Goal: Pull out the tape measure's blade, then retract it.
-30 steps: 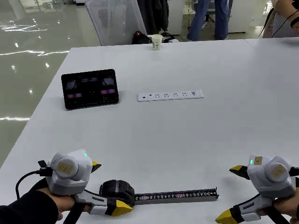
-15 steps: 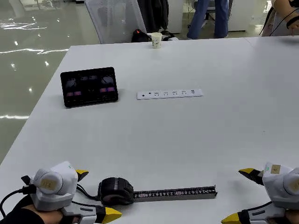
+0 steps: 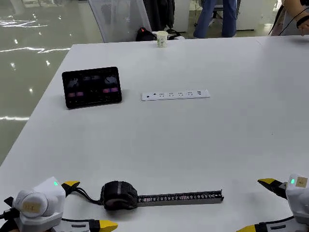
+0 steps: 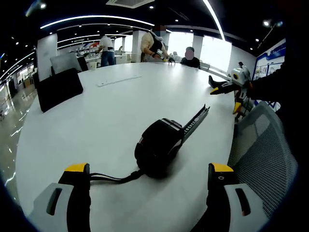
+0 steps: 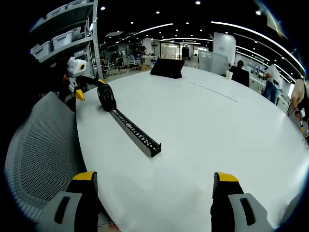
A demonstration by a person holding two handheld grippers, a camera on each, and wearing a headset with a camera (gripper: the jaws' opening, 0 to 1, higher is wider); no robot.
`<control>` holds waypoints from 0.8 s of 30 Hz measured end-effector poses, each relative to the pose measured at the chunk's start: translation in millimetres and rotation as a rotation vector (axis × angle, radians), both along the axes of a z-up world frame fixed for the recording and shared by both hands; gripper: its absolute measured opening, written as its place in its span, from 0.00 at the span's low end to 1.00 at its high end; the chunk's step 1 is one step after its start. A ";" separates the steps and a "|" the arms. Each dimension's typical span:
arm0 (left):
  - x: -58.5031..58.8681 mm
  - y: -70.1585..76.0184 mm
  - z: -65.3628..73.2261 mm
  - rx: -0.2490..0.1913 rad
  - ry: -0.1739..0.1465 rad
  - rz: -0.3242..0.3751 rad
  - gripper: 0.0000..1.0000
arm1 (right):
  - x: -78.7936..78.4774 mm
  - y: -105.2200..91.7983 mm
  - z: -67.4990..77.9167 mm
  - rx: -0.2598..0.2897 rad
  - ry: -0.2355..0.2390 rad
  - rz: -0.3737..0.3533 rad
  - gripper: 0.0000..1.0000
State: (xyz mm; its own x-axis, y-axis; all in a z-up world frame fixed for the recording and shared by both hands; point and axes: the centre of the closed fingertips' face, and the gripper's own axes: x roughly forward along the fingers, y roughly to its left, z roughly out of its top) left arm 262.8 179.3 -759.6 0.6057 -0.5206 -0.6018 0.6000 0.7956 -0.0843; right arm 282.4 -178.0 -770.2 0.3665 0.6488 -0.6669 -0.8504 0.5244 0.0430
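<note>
Left gripper (image 4: 148, 169) fingers spread, empty; right gripper (image 5: 154, 177) same. Tape measure (image 3: 118, 195) lies on the counter (image 3: 193, 135) just ahead of the left one, blade (image 3: 181, 197) out toward the right one. Case looks dense and rubbery, so clamp across the body; blade is thin, springy, likely sharp-edged, so pinch only the end hook (image 3: 221, 195) and expect snap-back.

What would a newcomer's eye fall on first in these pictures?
The black tape measure lies near the white table's front edge, its dark numbered blade pulled out to the right. The left gripper and the right gripper, both yellow-tipped and open, flank it, holding nothing. A black tablet stands farther back on the left.
</note>
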 end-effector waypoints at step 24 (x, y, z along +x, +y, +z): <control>-12.8 0.6 2.6 -0.020 -0.010 0.013 0.99 | -18.3 -22.4 5.6 0.016 0.008 -0.074 0.99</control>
